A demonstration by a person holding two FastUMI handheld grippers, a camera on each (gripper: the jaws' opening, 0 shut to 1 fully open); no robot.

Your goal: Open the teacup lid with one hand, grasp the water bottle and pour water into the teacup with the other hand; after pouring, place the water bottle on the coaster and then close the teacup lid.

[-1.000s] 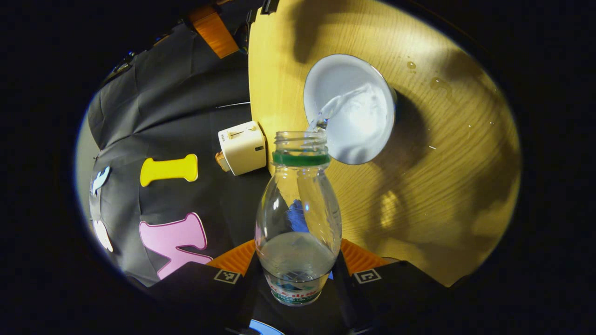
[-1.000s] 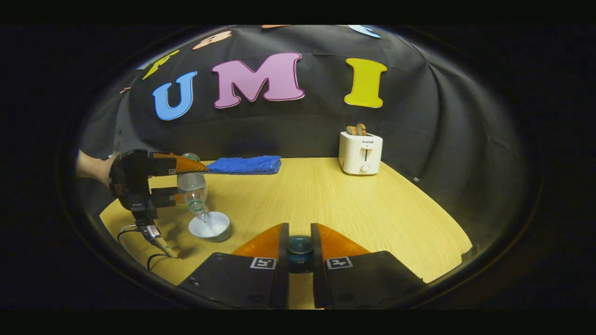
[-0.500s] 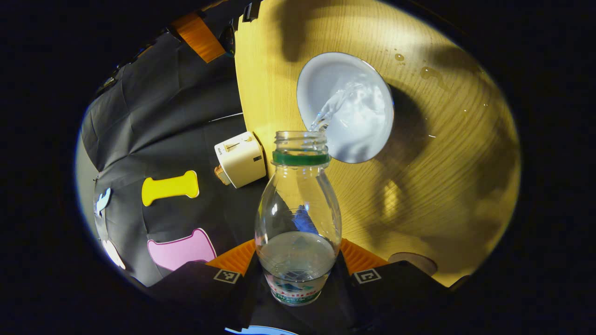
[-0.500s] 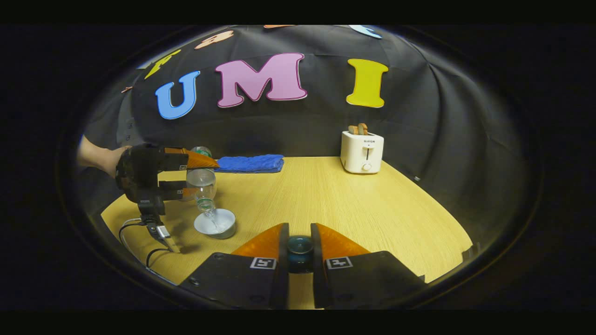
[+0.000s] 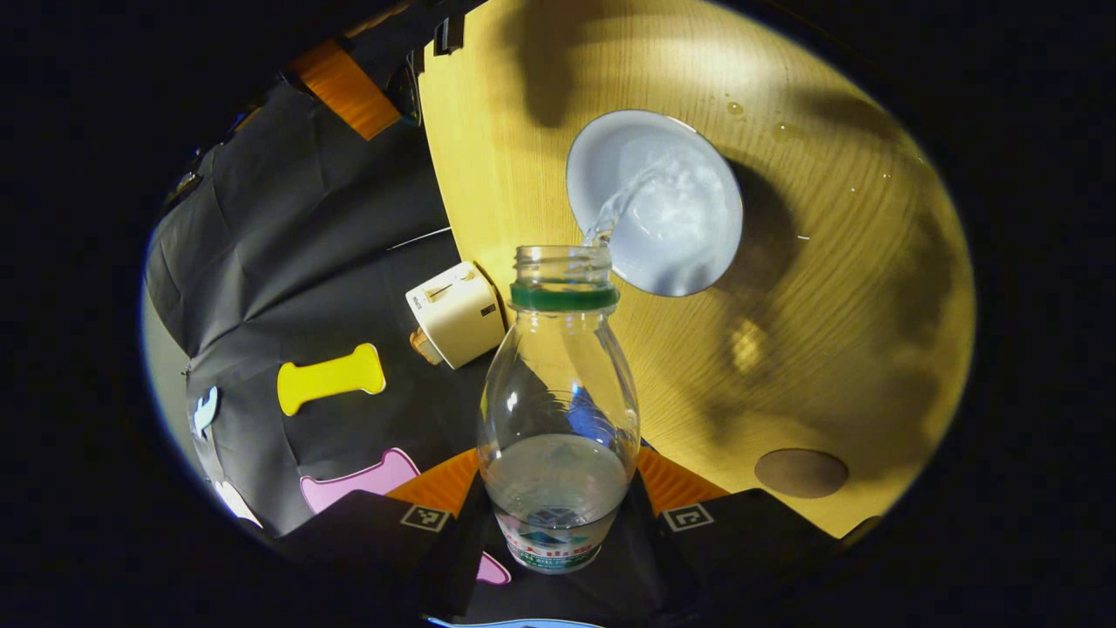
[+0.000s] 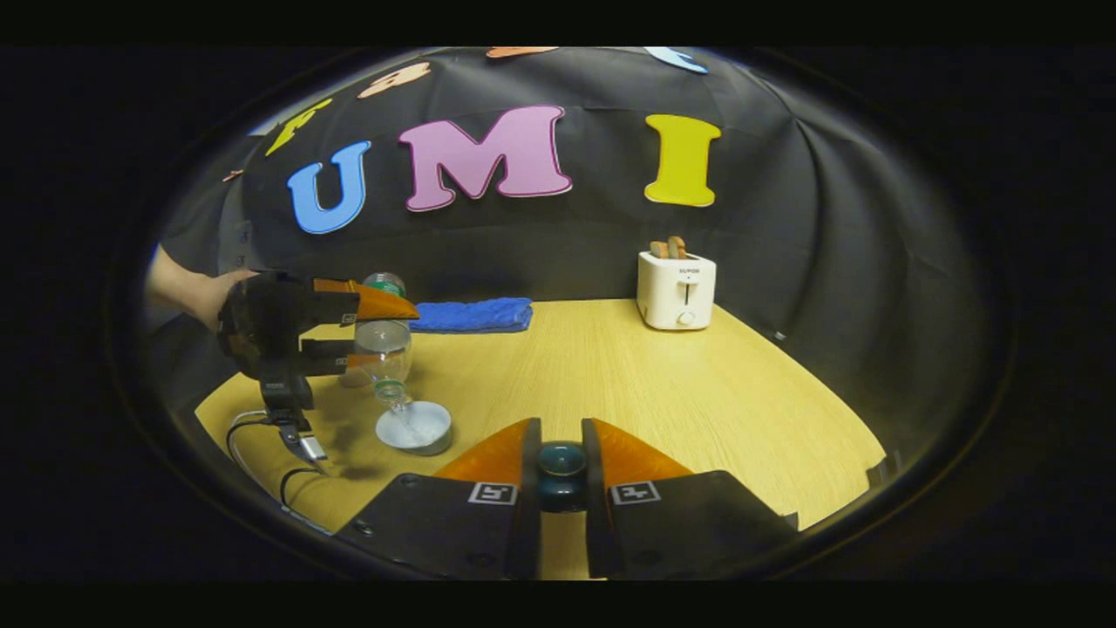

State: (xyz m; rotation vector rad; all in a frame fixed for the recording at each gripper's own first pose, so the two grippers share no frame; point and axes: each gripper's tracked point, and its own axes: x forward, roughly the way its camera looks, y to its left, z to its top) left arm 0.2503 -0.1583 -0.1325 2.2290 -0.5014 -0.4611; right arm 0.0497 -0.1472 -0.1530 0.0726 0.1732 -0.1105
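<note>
My left gripper (image 5: 558, 515) is shut on a clear water bottle (image 5: 558, 410) with a green neck ring, tipped mouth-down over the white teacup (image 5: 658, 201). A thin stream of water runs from the bottle's mouth into the cup. In the right gripper view the same bottle (image 6: 382, 349) hangs tilted above the teacup (image 6: 415, 427), held by the left gripper (image 6: 349, 331) and a hand. My right gripper (image 6: 561, 467) is shut on the dark round knob of the teacup lid (image 6: 561, 462), held low over the wooden table (image 6: 663, 384). A brown round coaster (image 5: 800, 472) lies on the table.
A white toaster (image 6: 676, 288) with bread stands at the back right of the table. A folded blue cloth (image 6: 472, 315) lies along the back edge. A cable (image 6: 261, 436) trails on the table below the left gripper. Small water drops (image 5: 776, 131) lie beyond the cup.
The bottle keeps pouring; the left gripper has drifted slightly, bringing the coaster more fully into its view. The right gripper holds the lid nearly still.
</note>
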